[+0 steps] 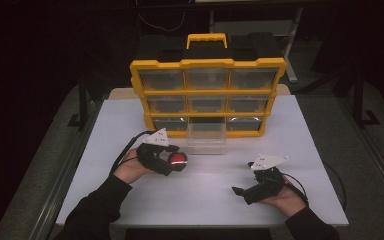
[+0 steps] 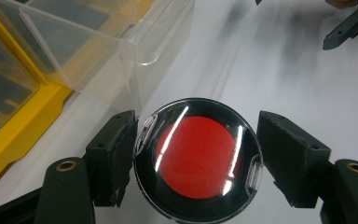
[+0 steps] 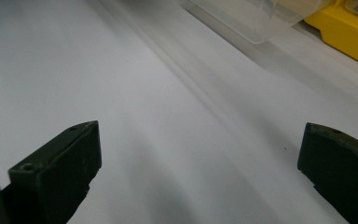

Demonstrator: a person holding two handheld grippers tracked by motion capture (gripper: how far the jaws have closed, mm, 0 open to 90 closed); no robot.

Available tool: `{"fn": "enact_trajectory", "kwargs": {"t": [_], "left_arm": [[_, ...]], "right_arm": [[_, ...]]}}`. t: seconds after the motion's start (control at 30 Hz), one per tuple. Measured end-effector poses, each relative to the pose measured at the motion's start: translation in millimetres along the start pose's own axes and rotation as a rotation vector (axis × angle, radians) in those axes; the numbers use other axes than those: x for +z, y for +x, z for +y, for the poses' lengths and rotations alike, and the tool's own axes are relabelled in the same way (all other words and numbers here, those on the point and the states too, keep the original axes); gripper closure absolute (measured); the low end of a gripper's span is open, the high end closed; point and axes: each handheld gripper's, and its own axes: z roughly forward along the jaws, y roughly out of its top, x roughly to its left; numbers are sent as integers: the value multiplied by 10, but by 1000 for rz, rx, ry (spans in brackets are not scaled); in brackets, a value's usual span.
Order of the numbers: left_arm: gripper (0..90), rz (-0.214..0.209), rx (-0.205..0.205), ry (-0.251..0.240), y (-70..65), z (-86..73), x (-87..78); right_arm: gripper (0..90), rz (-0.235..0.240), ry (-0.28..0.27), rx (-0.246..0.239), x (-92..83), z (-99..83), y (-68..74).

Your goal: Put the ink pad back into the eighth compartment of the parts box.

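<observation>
Gripping round red-and-black case [image 2: 196,158], left hand-held gripper [image 1: 172,162] clamped on it near table's [image 1: 210,195] left middle; right hand-held gripper [image 1: 243,192] wide open, empty, near front-right edge

You've got the round case [image 2: 196,161] right there: flat disc w/ a red centre, black ring around it, clear glossy lid on top throwing white glare streaks. Two small clear tabs sit on the lid's rim, one on each side. It's face-up to your left gripper cam, roughly level, pinched at its rim on opposite sides. From the high view the case [image 1: 178,159] shows as a red spot w/ a bright highlight, over the white table top at front-left, just in front of and left of the clear drawer [image 1: 206,136] pulled out of the bottom-middle slot. Case and drawer aren't touching.
</observation>
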Motion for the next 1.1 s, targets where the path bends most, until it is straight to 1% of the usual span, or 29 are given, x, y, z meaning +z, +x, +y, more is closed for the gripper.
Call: {"fn": "enact_trajectory", "kwargs": {"t": [0.3, 0.67, 1.1], "left_arm": [[297, 5, 4, -12, 31, 68, -81], [297, -3, 8, -18, 90, 158, -116], [297, 0, 15, -30, 153, 303, -175]], "right_arm": [[0, 5, -1, 0, 7, 4, 5], [0, 10, 6, -8, 32, 11, 9], [0, 13, 8, -8, 40, 12, 15]]}}
